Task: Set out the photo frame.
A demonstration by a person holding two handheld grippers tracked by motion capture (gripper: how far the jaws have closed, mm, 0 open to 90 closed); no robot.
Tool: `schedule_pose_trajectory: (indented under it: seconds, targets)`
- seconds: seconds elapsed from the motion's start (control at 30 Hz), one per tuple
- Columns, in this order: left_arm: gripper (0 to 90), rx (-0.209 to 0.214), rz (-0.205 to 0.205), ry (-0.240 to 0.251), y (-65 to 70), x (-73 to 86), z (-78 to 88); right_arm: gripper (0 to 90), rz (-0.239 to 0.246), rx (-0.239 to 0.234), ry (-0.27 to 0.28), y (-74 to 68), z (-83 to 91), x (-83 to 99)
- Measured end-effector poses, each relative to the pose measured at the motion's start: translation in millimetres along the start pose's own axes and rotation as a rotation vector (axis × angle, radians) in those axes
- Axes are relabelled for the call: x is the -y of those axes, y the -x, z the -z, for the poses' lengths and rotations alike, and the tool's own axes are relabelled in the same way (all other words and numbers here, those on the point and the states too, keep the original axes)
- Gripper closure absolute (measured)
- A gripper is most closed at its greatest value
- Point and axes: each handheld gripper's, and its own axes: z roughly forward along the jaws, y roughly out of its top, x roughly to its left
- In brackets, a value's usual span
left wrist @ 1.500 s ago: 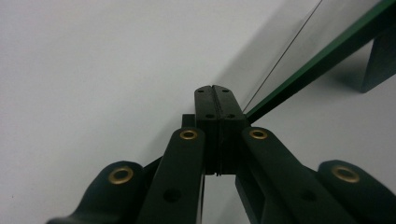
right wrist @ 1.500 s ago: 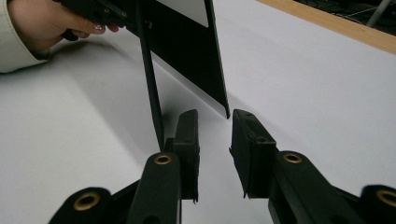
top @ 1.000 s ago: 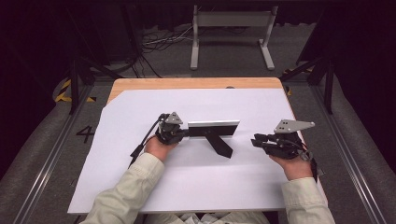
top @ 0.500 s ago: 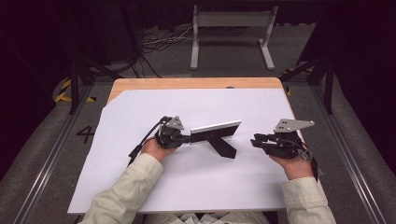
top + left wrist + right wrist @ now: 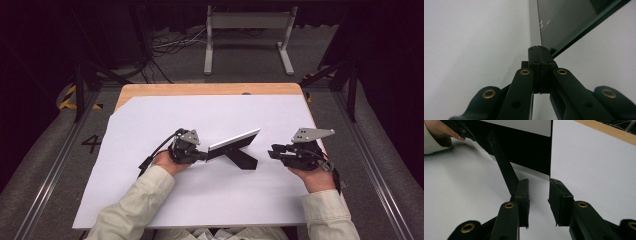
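The left gripper [image 5: 202, 156] pinches one end of the picture frame [image 5: 233, 142], steadying it on its black prop leg [image 5: 242, 159] on the white sheet [image 5: 150, 125], while the right gripper [image 5: 274, 151], jaws spread, waits just beyond the frame's far end, seemingly ready to help.

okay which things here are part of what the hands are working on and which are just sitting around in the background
In use:
- picture frame with its back stand
- left gripper, shut on the frame's edge
- right gripper, open, beside the frame
- white table sheet

Just around:
- grey metal stand on the floor
- floor cables
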Motion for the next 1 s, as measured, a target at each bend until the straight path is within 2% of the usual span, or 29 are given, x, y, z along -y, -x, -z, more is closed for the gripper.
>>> schedule_pose_trajectory:
  seconds: [0.53, 0.87, 1.0]
  targets:
    - [90.0, 0.106, -0.066, -0.042, 21.0, -6.6, -6.9, 69.4, -0.007, 0.029, 0.013, 1.4, 4.5, -0.2]
    - [90.0, 0.171, -0.122, -0.034, 33.6, -12.4, -14.1, 69.5, -0.019, 0.038, 0.015, 4.7, 7.1, 0.5]
    - [90.0, 0.190, -0.130, -0.032, 38.0, -14.7, -17.4, 69.5, -0.020, 0.039, 0.015, 4.8, 6.9, 0.0]
